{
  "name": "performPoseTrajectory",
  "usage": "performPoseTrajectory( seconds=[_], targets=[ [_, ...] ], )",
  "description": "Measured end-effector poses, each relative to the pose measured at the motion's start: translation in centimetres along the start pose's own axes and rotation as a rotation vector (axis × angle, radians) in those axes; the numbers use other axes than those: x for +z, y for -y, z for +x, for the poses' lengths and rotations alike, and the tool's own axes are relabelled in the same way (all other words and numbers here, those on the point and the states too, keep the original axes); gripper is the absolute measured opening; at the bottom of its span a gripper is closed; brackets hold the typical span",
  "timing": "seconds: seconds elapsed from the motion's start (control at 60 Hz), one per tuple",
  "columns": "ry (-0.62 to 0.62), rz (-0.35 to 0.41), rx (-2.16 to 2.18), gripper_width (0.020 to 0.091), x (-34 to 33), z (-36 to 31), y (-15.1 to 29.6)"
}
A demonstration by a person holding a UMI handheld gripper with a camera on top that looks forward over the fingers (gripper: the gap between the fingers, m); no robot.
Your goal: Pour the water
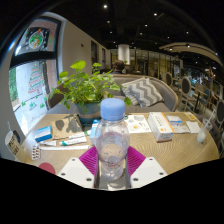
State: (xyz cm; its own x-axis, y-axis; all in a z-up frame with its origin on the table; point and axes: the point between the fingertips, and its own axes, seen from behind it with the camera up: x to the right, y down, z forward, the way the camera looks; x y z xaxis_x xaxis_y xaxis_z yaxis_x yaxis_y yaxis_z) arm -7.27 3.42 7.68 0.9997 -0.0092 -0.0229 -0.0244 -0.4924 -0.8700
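A wide café-like room fills the upper half of the frame, dim at the ceiling with small lights, a poster wall at upper left and seating at upper right, where a zigzag-patterned cushion (pixel 147 90) leans on a sofa. Below it a pale wooden table (pixel 180 152) runs across the middle of the frame, strewn with books and leaflets (pixel 170 123) on the right and more printed matter on the left, so clear room for pouring looks scarce. A leafy potted plant (pixel 84 88) stands left of centre on the table. In front of it, at lower centre, a clear plastic water bottle (pixel 113 140) with a pale blue cap (pixel 113 107) stands upright, cap on. The gripper (pixel 113 162) has its purple pads (pixel 90 160) drawn in against the bottle's lower body on both sides, apparently clasping it low so it can later be tipped. No receiving cup is clearly visible, so pouring seems not yet begun
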Motion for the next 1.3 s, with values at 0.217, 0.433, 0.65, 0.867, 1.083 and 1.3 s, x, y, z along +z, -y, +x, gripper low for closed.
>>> performPoseTrajectory(
  seconds=[0.217, 0.433, 0.65, 0.867, 1.083, 1.3],
  targets=[
    [-0.044, 0.006, -0.069, 0.0351, -0.5, 0.2, 1.6],
    [-0.192, 0.058, -0.334, 0.0351, -3.3, -1.2, 7.6],
    [-0.351, 0.14, -0.743, 0.035, -7.2, -7.3, 14.5],
    [-0.456, 0.192, -1.158, 0.0349, -9.5, -17.4, 15.8],
    [-0.442, 0.21, -1.56, 0.0349, -8.5, -26.5, 12.0],
    [-0.452, 0.204, -1.894, 0.0347, -6.3, -29.6, 8.7]
  ],
)
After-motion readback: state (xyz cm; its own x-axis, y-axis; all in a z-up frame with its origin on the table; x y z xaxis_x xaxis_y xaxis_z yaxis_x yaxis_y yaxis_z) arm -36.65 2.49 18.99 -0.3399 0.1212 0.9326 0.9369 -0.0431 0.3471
